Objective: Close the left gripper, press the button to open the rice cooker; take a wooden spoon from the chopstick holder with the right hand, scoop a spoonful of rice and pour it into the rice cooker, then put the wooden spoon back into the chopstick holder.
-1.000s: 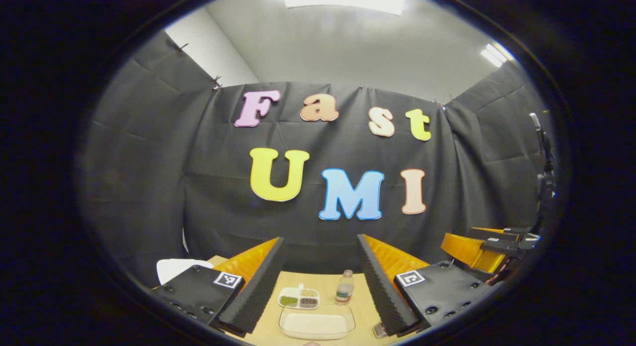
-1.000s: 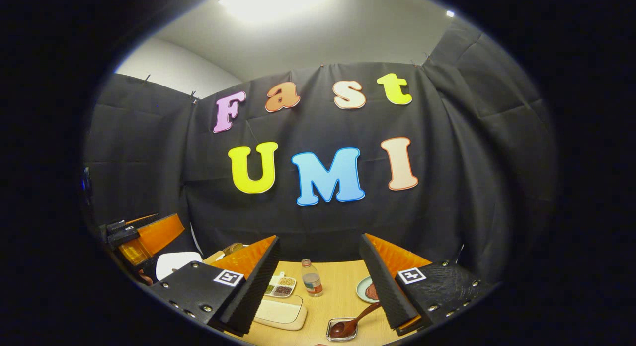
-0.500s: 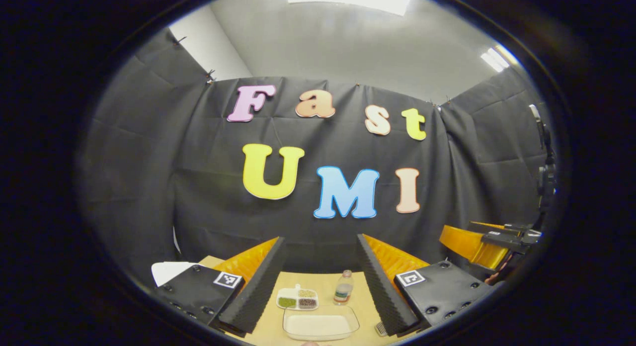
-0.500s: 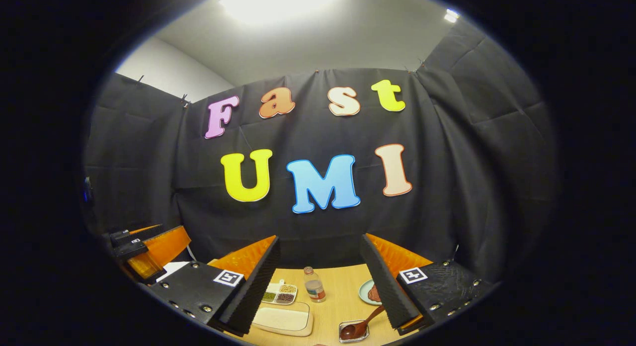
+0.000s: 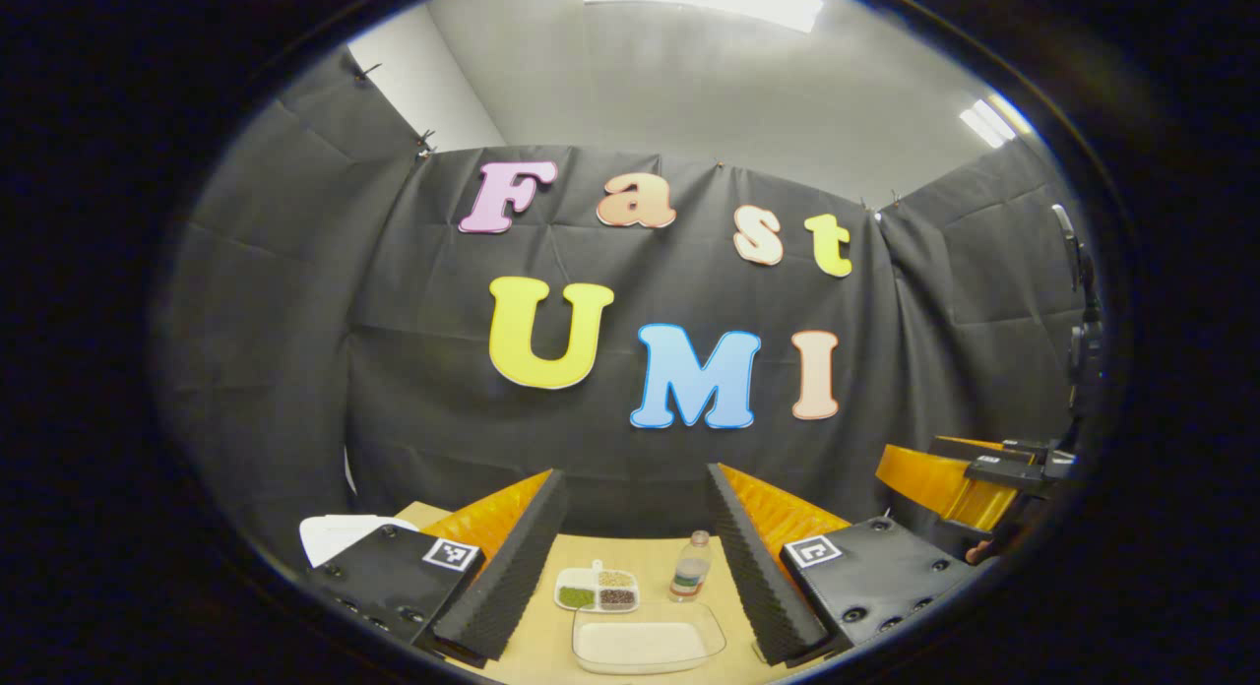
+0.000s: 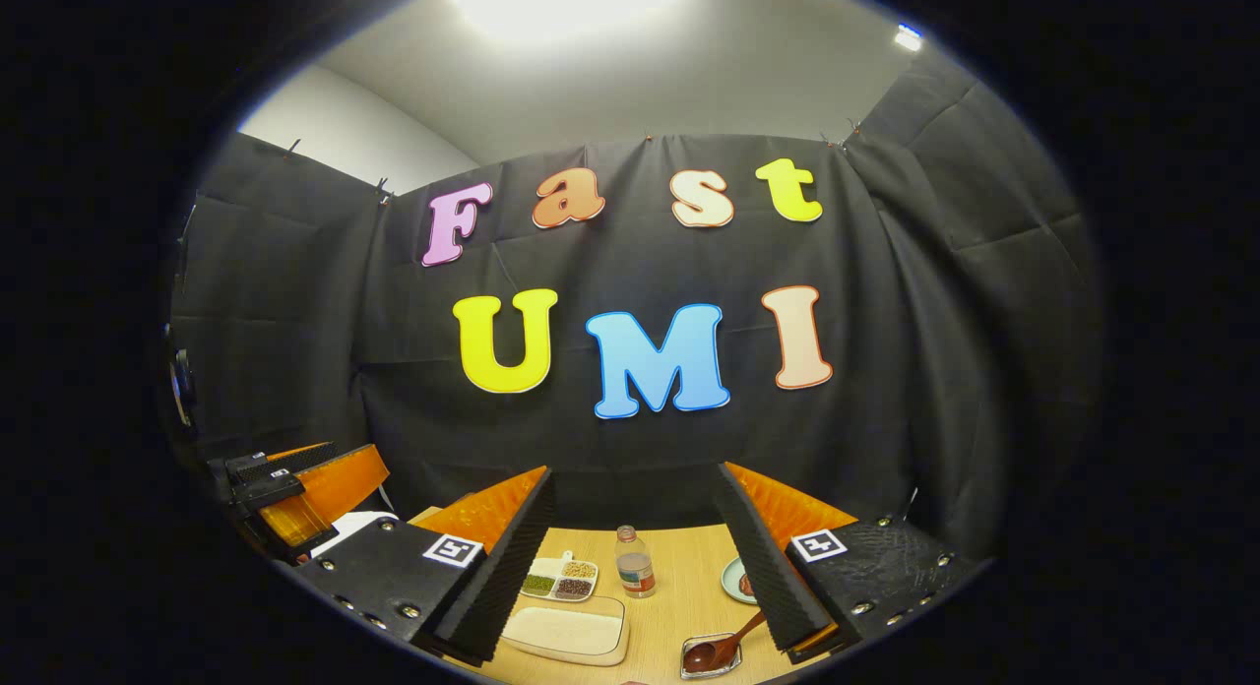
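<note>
My own left finger (image 5: 512, 567) hides most of the white rice cooker (image 5: 340, 533); the rice tray (image 5: 645, 646) runs off the bottom edge; my right finger (image 6: 763, 567) covers half the plate (image 6: 731, 581) and the spoon's (image 6: 724, 648) handle end.

In the left gripper view, the left tool (image 5: 630, 557) rises from the bottom of the frame as two wedge-shaped fingers (image 5: 507, 572) with ribbed foam inner faces and smooth shells behind. Each finger is mounted on a flat black plate studded with round screws, and each plate carries a small white square tag with a black pattern. The right tool (image 6: 635, 557) in the right gripper view has the same build. At the right edge of the left gripper view, it appears again, small and sideways.
</note>
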Demonstrator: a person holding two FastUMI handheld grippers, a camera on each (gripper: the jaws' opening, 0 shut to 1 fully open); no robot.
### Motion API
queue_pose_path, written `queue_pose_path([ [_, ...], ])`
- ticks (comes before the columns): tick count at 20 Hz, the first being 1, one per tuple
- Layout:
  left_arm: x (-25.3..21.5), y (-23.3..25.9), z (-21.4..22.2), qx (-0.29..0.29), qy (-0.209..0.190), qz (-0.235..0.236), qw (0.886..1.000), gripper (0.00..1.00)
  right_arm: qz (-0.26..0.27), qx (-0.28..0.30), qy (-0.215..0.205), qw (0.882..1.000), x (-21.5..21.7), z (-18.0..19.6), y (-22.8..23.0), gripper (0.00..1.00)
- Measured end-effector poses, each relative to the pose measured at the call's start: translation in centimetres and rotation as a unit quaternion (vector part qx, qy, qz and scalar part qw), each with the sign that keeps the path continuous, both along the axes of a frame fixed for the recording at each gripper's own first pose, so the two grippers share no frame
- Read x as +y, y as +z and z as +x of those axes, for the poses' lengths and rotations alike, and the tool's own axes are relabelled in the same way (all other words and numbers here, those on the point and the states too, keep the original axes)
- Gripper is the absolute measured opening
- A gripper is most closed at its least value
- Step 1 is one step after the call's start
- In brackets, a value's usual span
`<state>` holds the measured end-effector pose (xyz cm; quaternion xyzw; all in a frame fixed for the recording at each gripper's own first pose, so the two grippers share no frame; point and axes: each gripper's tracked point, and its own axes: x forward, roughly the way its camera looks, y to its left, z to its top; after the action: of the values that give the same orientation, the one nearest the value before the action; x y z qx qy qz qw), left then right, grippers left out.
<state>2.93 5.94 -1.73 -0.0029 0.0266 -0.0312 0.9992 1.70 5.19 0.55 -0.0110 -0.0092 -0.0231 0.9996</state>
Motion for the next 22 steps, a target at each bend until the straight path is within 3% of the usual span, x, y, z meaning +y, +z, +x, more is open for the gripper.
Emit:
queue_pose_path([
  [2,1.4,-1.4,-0.1,0.02,0.008,-0.002,1.0,0.92,-0.001,0.009,0.002,1.0,0.2,0.2,-0.8,0.98],
  [4,3.4,-4.0,-0.2,0.056,0.022,-0.008,0.998,0.7,0.0,0.017,0.002,1.0,0.4,0.2,-1.3,0.98],
  [6,5.7,-5.8,-0.2,0.089,0.032,-0.014,0.995,0.35,0.0,0.021,0.002,1.0,0.6,0.3,-1.9,0.94],
  [7,7.4,-6.6,-0.6,0.101,0.047,-0.015,0.994,0.17,-0.001,0.025,0.002,1.0,0.8,0.4,-2.2,0.98],
  [8,8.5,-7.6,-0.6,0.114,0.05,-0.02,0.992,0.09,-0.003,0.029,0.003,1.0,0.9,0.4,-2.6,0.98],
  [11,12.9,-10.5,-1.1,0.158,0.071,-0.017,0.985,0.08,-0.005,0.039,0.003,0.999,1.1,0.6,-3.6,0.94],
  [12,14.4,-11.8,-1.3,0.175,0.078,-0.017,0.981,0.08,-0.005,0.044,0.003,0.999,1.2,0.7,-3.9,0.98],
  [16,21.0,-15.8,-1.8,0.234,0.113,-0.037,0.965,0.08,-0.011,0.062,0.004,0.998,1.6,0.8,-5.4,0.98],
  [22,26.6,-20.5,-0.9,0.288,0.138,-0.031,0.947,0.08,-0.015,0.075,-0.007,0.997,1.3,1.2,-6.4,0.98],
])
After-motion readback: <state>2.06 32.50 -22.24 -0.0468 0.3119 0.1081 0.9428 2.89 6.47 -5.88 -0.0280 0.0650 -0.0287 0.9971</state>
